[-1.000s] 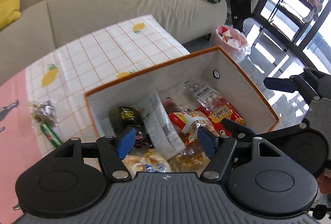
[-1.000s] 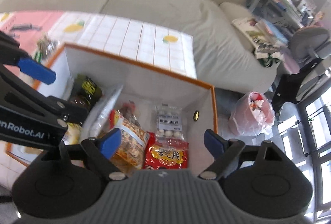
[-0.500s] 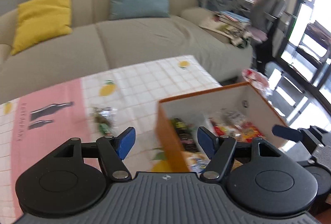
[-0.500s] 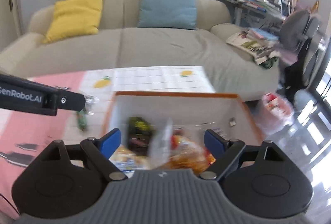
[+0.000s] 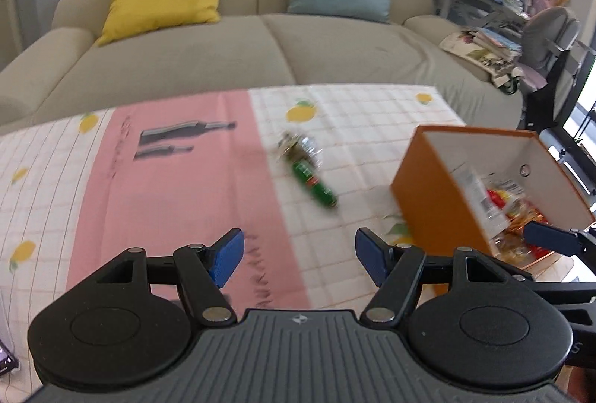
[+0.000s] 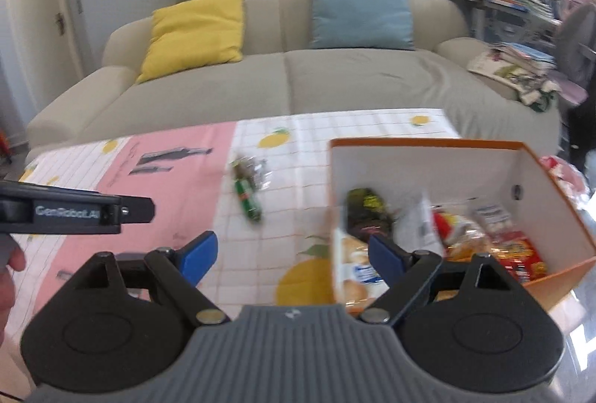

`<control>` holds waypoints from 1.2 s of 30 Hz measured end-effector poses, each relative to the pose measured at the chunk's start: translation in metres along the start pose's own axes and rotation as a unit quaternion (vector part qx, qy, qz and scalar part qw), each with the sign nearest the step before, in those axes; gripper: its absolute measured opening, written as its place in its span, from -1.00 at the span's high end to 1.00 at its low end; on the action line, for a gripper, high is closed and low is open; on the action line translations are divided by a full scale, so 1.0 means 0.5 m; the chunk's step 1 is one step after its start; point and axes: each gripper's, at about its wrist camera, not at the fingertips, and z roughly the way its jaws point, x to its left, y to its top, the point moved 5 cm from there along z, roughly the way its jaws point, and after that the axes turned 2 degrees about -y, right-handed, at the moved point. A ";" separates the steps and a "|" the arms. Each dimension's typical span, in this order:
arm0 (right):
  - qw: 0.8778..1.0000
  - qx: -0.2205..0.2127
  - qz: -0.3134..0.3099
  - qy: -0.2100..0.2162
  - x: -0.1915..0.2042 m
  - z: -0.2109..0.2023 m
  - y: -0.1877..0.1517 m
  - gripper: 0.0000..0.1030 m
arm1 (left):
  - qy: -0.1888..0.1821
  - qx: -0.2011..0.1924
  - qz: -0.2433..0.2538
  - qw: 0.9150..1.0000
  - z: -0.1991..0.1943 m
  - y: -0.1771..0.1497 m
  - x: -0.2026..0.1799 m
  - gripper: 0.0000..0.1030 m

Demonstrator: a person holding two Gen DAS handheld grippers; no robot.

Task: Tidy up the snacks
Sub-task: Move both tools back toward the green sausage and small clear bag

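Snacks (image 6: 480,239) fill the orange box (image 6: 536,179); both tools (image 5: 299,256) (image 6: 288,256) gape wide, empty.

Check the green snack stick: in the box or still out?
Out. The green snack stick lies on the tablecloth beside a clear wrapper, left of the orange box; neither gripper holds it.

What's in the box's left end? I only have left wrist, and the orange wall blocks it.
Observer: A dark packet with yellow print lies against the left inner wall of the box. A pale bread packet stands at the near-left corner.
Operator: Right gripper carrying anything? I only see one finger.
Observer: No. The right gripper is open, with nothing between its fingers.
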 end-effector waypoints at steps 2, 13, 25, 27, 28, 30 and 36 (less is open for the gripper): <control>1.000 0.008 -0.008 0.006 0.020 0.017 -0.007 -0.66 | 0.003 0.004 -0.006 1.000 0.009 -0.011 0.021 -0.55; 0.997 0.036 -0.068 -0.002 0.075 0.151 0.016 -0.22 | -0.031 0.026 -0.042 0.998 0.080 -0.003 0.078 -0.43; 0.996 0.063 -0.061 -0.017 0.064 0.319 0.055 0.25 | -0.050 0.069 -0.088 0.992 0.215 0.032 0.102 0.03; 0.996 0.063 -0.060 -0.021 0.061 0.337 0.059 0.33 | -0.061 0.071 -0.091 0.991 0.233 0.045 0.101 0.03; 0.996 0.065 -0.061 -0.022 0.060 0.347 0.061 0.34 | -0.065 0.072 -0.092 0.991 0.242 0.051 0.098 0.03; 0.996 0.069 -0.060 -0.023 0.058 0.365 0.060 0.38 | -0.071 0.074 -0.092 0.990 0.262 0.063 0.092 0.03; 0.996 0.077 -0.037 -0.015 0.053 0.411 0.039 0.38 | -0.095 0.090 -0.108 0.986 0.325 0.083 0.069 0.03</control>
